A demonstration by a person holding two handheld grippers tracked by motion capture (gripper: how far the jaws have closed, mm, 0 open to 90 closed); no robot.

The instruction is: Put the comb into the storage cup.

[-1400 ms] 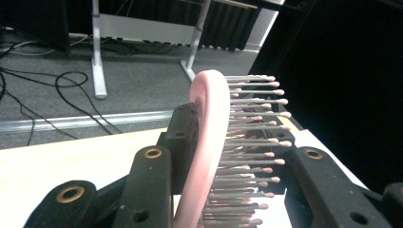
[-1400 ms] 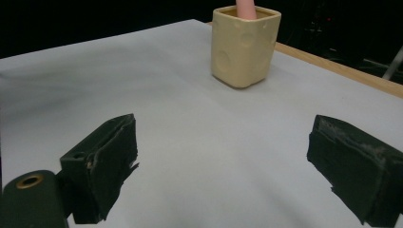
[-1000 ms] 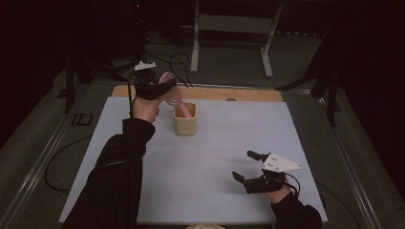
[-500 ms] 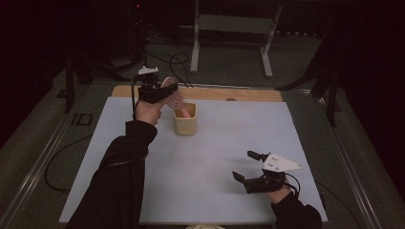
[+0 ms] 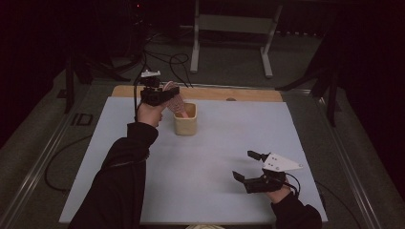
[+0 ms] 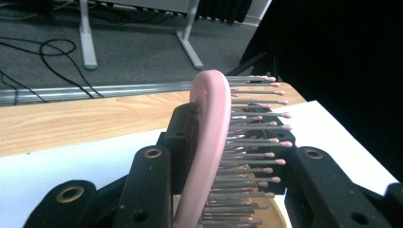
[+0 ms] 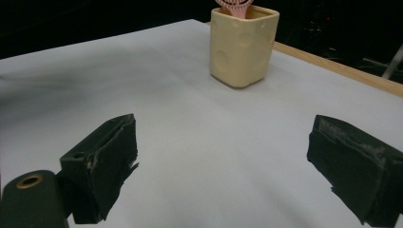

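A pink hairbrush [image 5: 173,101] with pink-tipped bristles stands tilted, its lower end inside a cream square cup [image 5: 185,123] at the back left of the mat. My left gripper [image 5: 168,94] is shut on the brush head just above the cup. In the left gripper view the brush [image 6: 209,137] runs upright between the black jaws of my left gripper [image 6: 233,147], and the cup rim [image 6: 268,219] shows below it. My right gripper [image 5: 244,165] rests near the front right, open, with nothing between its jaws. In the right gripper view my right gripper [image 7: 223,166] faces the cup [image 7: 242,45], with the brush [image 7: 233,4] sticking out of the cup's top.
A pale mat [image 5: 215,157] covers the table, and a bare wooden strip [image 5: 248,94] runs along the far edge. On the floor behind are a metal stand [image 5: 229,28] and loose cables [image 5: 167,59]. The surroundings are dark.
My left gripper has sunk a little with the brush, bringing it deeper into the cup. My right gripper has stayed where it was.
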